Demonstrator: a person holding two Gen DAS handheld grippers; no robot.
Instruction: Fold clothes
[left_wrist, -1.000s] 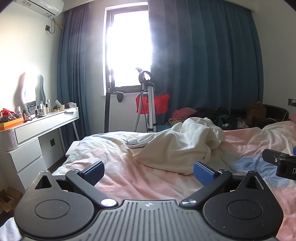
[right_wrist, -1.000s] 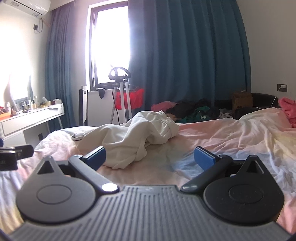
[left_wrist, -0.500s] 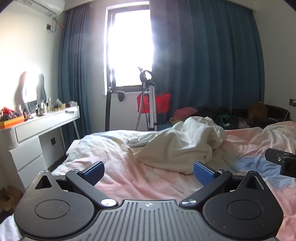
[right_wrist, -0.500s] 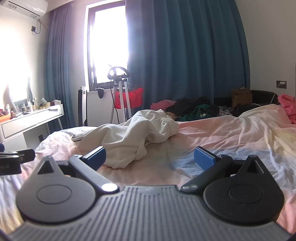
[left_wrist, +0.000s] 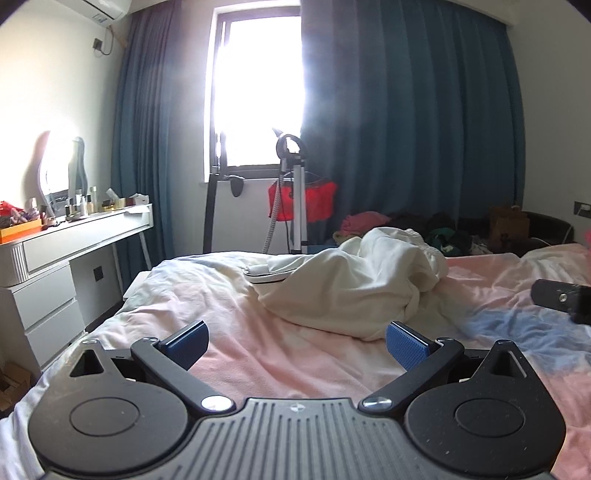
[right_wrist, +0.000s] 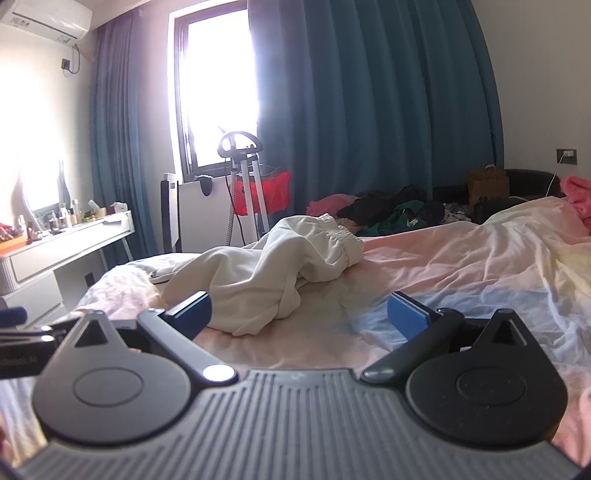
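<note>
Your left gripper (left_wrist: 295, 341) and right gripper (right_wrist: 299, 312) both hover level above the bed (left_wrist: 295, 365), jaws spread, holding nothing. The crumpled white garment (left_wrist: 354, 284) lies on the bed just beyond both grippers.

Home bedroom, rumpled bed (left_wrist: 295, 354), blue curtains (left_wrist: 406, 129), dressing table (left_wrist: 74, 236)

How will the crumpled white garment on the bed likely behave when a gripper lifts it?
The white garment lies in soft, deep folds, so it will probably sag and unfurl. It looks thick, perhaps somewhat heavy. Its gathered elastic band may bunch.
</note>
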